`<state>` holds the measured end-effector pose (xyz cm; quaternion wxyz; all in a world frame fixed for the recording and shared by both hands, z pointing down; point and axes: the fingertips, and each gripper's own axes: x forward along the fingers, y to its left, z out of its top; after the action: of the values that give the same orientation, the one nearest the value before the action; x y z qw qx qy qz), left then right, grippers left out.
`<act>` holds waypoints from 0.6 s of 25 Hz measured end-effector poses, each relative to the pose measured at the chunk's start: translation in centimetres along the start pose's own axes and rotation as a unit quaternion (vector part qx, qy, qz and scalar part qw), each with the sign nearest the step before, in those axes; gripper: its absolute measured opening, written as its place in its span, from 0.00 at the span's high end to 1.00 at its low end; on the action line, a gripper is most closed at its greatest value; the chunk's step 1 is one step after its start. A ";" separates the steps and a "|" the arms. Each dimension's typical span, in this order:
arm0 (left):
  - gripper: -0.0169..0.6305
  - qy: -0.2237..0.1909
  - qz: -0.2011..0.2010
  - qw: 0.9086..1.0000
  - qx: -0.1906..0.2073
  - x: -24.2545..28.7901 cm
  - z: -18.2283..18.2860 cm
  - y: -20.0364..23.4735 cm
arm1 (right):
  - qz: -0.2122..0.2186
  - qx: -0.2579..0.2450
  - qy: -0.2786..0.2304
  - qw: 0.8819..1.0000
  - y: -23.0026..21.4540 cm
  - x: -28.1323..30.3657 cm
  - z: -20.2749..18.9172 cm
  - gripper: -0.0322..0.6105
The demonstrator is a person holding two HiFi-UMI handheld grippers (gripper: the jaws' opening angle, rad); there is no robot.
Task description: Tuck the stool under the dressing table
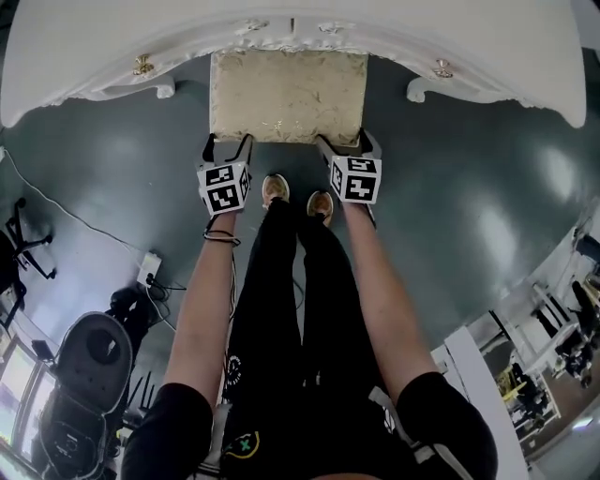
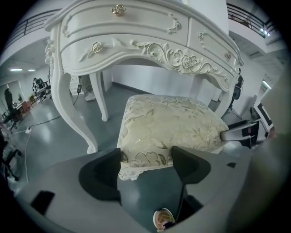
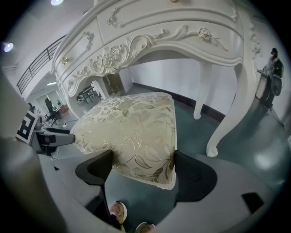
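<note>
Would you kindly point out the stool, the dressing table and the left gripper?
stool point(image 1: 286, 94), head view, centre of cushion.
dressing table point(image 2: 145, 20), left gripper view, upper drawer front.
left gripper point(image 1: 228, 147), head view, midway between its jaws.

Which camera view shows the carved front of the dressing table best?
The left gripper view. There the dressing table faces the camera, so its carved roses and gold knobs are plain above the stool. The right gripper view shows the same front at a slant. The head view shows mostly its white top.

White power strip point(image 1: 148, 270) on grey floor point(image 1: 450, 216)
</note>
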<state>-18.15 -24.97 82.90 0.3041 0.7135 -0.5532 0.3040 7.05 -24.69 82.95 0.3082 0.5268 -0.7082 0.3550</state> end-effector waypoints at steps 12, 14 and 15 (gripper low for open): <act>0.43 -0.011 0.008 1.000 -0.015 3.4 4.8 0.3 | -0.058 0.016 -0.037 0.998 -1.9 2.0 5.2 0.28; 0.44 -0.020 0.013 1.000 -0.017 4.2 5.8 0.3 | -0.067 0.019 -0.045 0.997 -2.3 2.4 6.1 0.29; 0.44 -0.024 0.016 0.999 -0.021 4.5 6.2 0.3 | -0.070 0.019 -0.049 0.996 -2.5 2.7 6.7 0.30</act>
<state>-16.89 -32.52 82.46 0.3005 0.7049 -0.5782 0.2802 8.41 -32.10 81.83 0.2876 0.5974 -0.6769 0.3197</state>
